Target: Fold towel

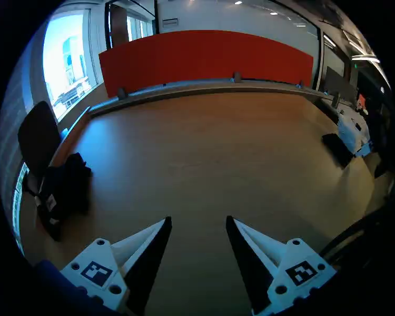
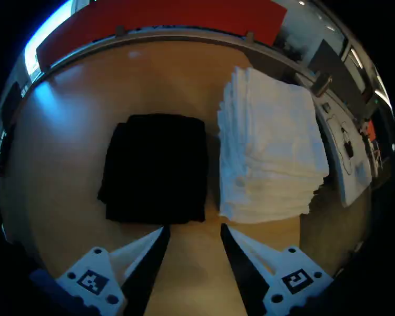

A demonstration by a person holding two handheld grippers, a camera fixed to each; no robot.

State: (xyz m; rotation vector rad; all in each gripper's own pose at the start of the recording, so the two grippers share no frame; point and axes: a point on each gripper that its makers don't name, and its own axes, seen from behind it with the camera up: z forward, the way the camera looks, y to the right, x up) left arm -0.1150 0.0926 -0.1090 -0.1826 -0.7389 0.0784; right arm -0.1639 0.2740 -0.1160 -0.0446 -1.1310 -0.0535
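Observation:
In the right gripper view a folded black towel lies flat on the wooden table, and a tall stack of folded white towels stands just to its right. My right gripper is open, its tips close to the near edges of both, touching neither. In the left gripper view my left gripper is open above bare wooden table, with nothing between its fingers.
A red divider panel runs along the table's far edge. A black chair with a dark bag stands at the left. A black object and a white unit sit at the right edge; a white device with cables lies right of the stack.

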